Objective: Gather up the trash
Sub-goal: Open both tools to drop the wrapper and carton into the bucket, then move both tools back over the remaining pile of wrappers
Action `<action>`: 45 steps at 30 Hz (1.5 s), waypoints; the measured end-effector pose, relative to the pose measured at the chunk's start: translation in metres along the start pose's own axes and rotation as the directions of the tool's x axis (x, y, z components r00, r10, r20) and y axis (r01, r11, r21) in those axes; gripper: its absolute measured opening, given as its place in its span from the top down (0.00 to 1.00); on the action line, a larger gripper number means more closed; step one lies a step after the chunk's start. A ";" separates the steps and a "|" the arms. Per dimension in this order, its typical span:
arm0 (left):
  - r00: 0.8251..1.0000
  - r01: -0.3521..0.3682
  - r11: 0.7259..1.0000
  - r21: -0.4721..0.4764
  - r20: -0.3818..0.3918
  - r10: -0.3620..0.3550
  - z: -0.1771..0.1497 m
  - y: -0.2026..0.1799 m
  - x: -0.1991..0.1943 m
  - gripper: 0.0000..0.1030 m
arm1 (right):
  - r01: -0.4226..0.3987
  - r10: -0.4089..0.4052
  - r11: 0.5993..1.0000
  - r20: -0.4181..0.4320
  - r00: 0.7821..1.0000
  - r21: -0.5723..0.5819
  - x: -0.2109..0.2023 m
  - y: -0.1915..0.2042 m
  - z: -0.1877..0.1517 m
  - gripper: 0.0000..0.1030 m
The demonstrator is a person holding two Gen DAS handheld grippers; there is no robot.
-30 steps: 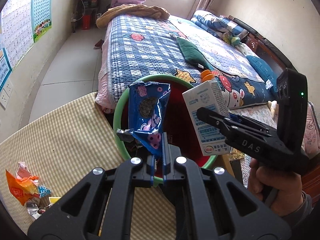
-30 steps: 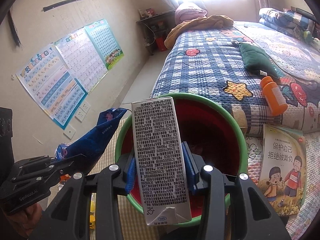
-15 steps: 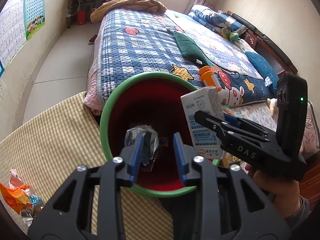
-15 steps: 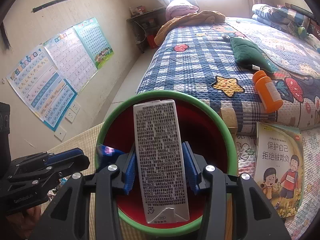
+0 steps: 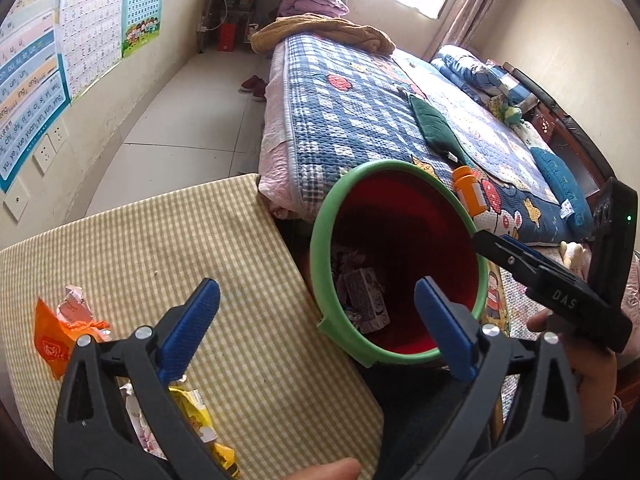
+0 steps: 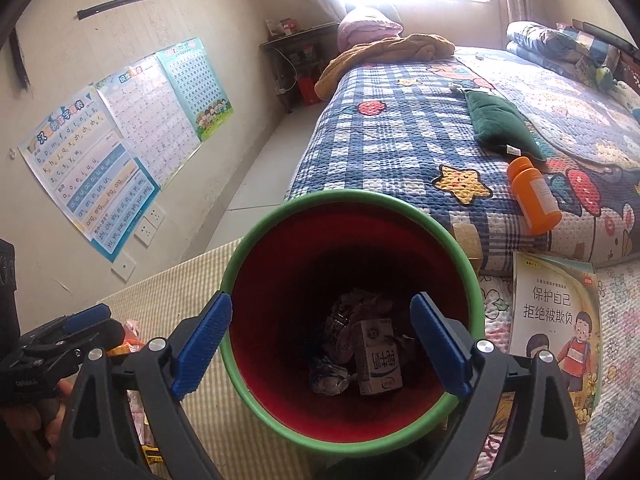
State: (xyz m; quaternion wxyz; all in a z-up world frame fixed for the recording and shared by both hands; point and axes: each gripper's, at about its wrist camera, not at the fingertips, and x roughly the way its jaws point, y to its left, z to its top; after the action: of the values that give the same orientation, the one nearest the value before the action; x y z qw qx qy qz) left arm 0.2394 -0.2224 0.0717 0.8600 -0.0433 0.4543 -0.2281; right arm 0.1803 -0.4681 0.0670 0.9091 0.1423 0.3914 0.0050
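Note:
A red bin with a green rim (image 5: 316, 240) (image 6: 452, 240) stands beside the checked table. Inside lie a white milk carton (image 6: 378, 358) (image 5: 366, 300) and crumpled wrappers (image 6: 328, 376). My left gripper (image 5: 316, 320) is open and empty above the table edge, left of the bin. My right gripper (image 6: 322, 336) is open and empty right over the bin mouth. An orange wrapper (image 5: 50, 344) and a yellow wrapper (image 5: 196, 412) lie on the table under my left gripper.
The checked table (image 5: 160, 248) reaches the bin. A bed with a blue quilt (image 6: 400, 136) lies behind, with an orange bottle (image 6: 534, 196) and a green pouch (image 6: 500, 124) on it. A picture book (image 6: 556, 320) lies right of the bin.
My left gripper opened and dropped the blue wrapper into the bin, then drew back left over the table. My right gripper opened and the milk carton fell into the bin.

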 end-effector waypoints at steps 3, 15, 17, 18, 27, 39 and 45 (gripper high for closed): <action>1.000 -0.019 0.999 -0.030 0.013 0.019 -0.008 0.016 -0.018 0.07 | -0.007 0.007 1.000 -0.011 1.000 -0.017 -0.006 0.014 -0.007 0.14; 0.993 -0.094 0.984 -0.151 0.055 0.104 -0.057 0.077 -0.081 0.06 | -0.085 0.080 0.988 -0.046 0.996 -0.131 -0.021 0.088 -0.034 0.11; 0.991 -0.109 0.978 -0.175 0.061 0.121 -0.064 0.089 -0.092 0.06 | -0.100 0.092 0.984 -0.056 0.994 -0.147 -0.020 0.100 -0.040 0.11; 0.989 -0.117 0.975 -0.187 0.063 0.131 -0.068 0.095 -0.097 0.06 | -0.108 0.100 0.982 -0.063 0.993 -0.154 -0.019 0.107 -0.043 0.11; 0.973 -0.185 0.936 -0.299 0.079 0.218 -0.100 0.156 -0.143 0.06 | -0.186 0.157 0.956 -0.141 0.978 -0.229 -0.001 0.168 -0.073 0.11; 0.968 -0.205 0.909 -0.363 0.065 0.244 -0.128 0.202 -0.165 0.06 | -0.228 0.167 0.936 -0.233 0.958 -0.267 0.025 0.213 -0.106 0.11; 0.971 -0.200 0.908 -0.368 0.046 0.233 -0.129 0.214 -0.155 0.06 | -0.223 0.150 0.938 -0.269 0.951 -0.266 0.039 0.217 -0.115 0.11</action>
State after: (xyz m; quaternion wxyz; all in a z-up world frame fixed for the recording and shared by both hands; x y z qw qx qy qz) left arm 0.1374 0.0526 0.0540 0.8768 -0.1598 0.4515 -0.0417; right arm 0.1477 -0.2263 0.0210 0.8602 0.0410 0.4800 0.1672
